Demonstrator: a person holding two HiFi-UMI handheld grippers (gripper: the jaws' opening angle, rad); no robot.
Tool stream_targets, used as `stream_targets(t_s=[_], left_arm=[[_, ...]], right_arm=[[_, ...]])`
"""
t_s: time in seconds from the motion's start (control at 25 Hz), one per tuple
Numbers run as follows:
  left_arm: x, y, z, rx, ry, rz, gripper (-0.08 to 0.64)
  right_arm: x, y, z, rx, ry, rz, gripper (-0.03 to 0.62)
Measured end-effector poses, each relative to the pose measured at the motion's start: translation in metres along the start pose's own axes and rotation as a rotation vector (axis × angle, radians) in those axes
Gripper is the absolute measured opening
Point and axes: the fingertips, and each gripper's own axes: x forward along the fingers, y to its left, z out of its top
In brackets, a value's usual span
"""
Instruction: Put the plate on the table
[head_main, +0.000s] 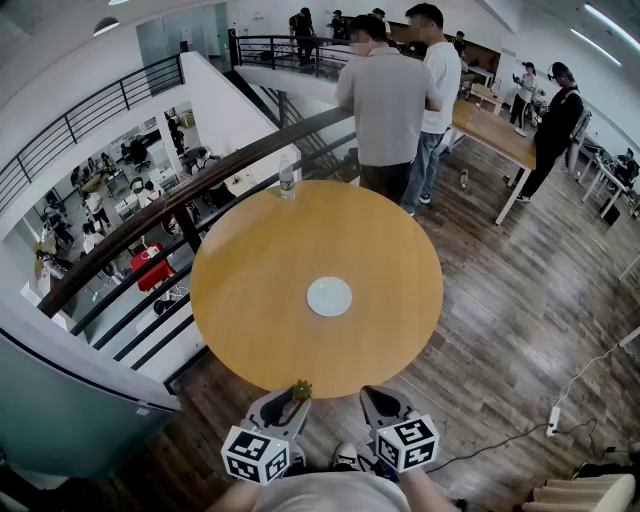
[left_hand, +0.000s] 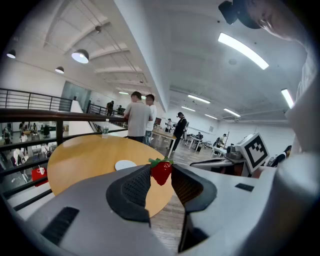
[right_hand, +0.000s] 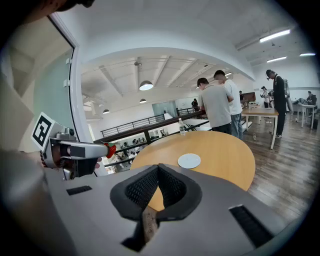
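A round wooden table fills the middle of the head view. Two people stand just past its 1 o'clock edge, backs turned. Both grippers hover at the 6 o'clock rim, side by side. The right gripper has its jaws pressed together with nothing between them. The left gripper sits beside it at 9 o'clock. The plate, white and round, lies flat near the table's centre. It is at 12 o'clock from the grippers and well apart from both, touched by neither. A water bottle stands upright at the table's 12 o'clock edge. Smallest is a strawberry pinched between the left gripper's pads, its leafy top up.
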Motion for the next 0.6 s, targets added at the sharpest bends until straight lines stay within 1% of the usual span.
stream_targets(t_s=[0.2,0.4,0.6], left_arm=[[0.001,-0.001,0.003,0.006,0.002,-0.003,0.144],[-0.003,0.009,0.004,0.003,0.004,-0.004,0.145],[-0.009,0.016,0.005,-0.003,-0.004,-0.013,0.144]], right_arm=[[-0.001,-0.001,0.002,0.002,0.001,0.000,0.025],[0.005,0.007,0.004,-0.001,0.005,-0.001,0.025],[0.007,0.009,0.009,0.017,-0.026,-0.032,0.025]])
